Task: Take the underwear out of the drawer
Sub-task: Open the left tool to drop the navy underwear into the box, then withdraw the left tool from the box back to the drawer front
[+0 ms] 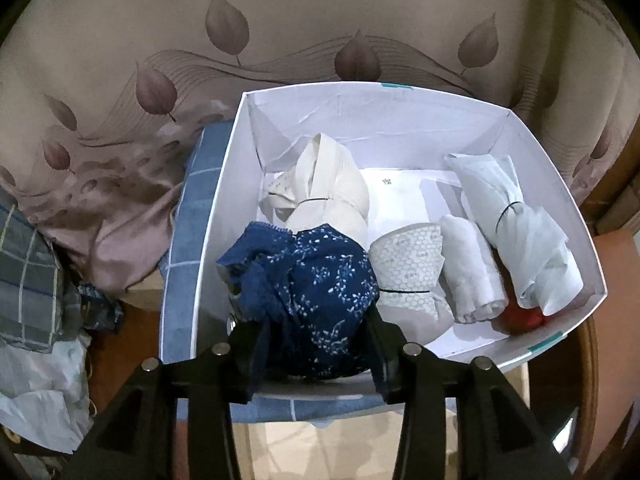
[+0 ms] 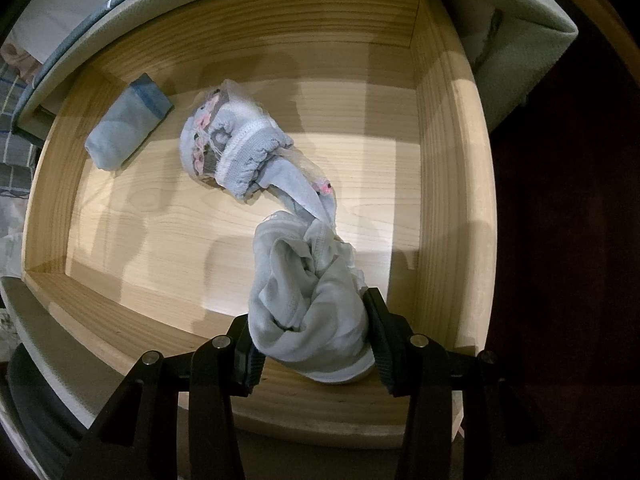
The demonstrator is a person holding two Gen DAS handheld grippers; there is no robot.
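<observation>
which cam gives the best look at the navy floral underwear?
Left wrist. The navy floral underwear fills the near corner of the white box, sitting between the fingers of the left gripper, print and lace edge clear. The right wrist view shows none of it, only the wooden drawer and pale garments.

Black tongs (image 1: 312,354), silver rivets (image 1: 221,349)

Drawer (image 2: 444,128) floor mostly bare; folded blue piece (image 2: 126,130) far-left, lace-trimmed bundle (image 2: 228,148) centre. White box (image 1: 560,184) crowded.
</observation>
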